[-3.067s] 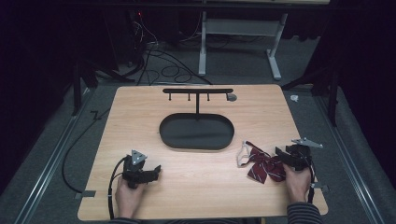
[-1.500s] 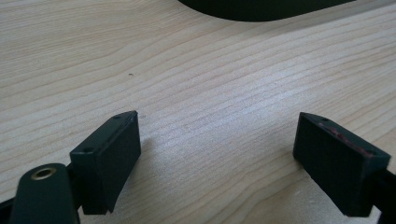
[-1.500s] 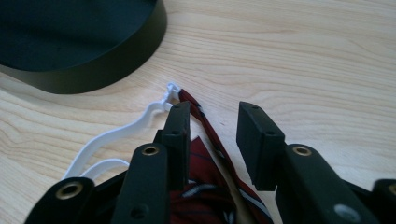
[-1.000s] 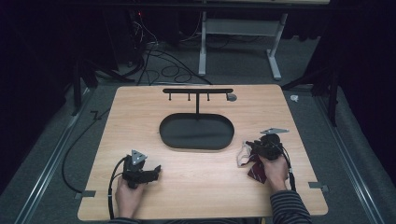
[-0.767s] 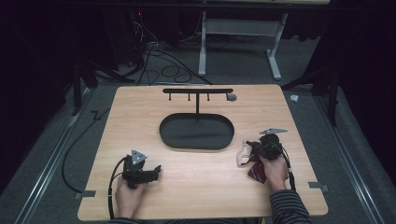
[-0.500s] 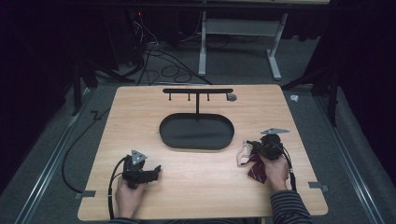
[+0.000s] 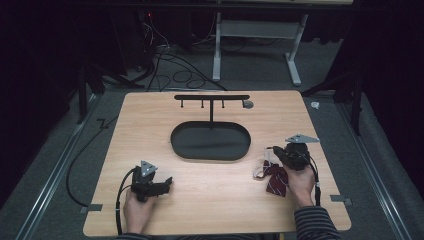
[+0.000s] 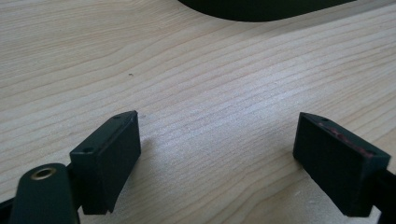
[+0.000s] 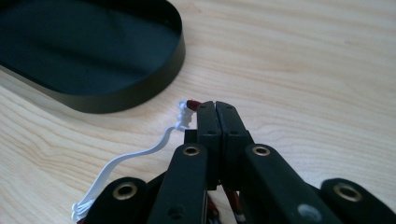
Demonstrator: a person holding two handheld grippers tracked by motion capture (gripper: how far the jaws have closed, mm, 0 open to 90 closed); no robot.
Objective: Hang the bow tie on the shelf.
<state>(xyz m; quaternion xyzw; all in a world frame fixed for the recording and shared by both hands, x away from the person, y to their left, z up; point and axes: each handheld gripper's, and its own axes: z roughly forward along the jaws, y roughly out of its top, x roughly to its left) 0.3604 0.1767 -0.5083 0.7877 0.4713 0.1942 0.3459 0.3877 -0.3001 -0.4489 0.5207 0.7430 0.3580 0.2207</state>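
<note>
Light wood desk point(image 7: 150, 125) w/ a black oval tray point(image 7: 210, 142) near centre; a T-shaped rack point(image 7: 212, 98) w/ small pegs rises from the tray's 12 o'clock edge.

Right gripper point(image 7: 276, 152) sits at about 4 o'clock from the tray, held by the right hand point(image 7: 301, 177), grey plate on top. In the right gripper view its fingers point(image 9: 208, 121) are pressed together, pinching a bit of dark red fabric and a white elastic strap point(image 9: 135, 156) right at the tips; the strap trails off toward 8 o'clock across the wood. Tray rim point(image 9: 140, 95) is near, at 10 o'clock of the tips.

The thing pinched is a dark red striped bow tie point(image 7: 276, 179): it lies on the desk just under and beside the right gripper, at 4 o'clock from the tray, its white strap point(image 7: 260, 169) looped at its 10 o'clock side.

Left gripper point(image 7: 165, 183) rests at about 7 o'clock from the tray, held by the left hand point(image 7: 136, 210), cable curling off to 9 o'clock. In the left gripper view its fingers point(image 8: 112, 154) are spread wide w/ bare wood between, nothing gripped; tray edge point(image 8: 261, 9) at 12 o'clock.
</note>
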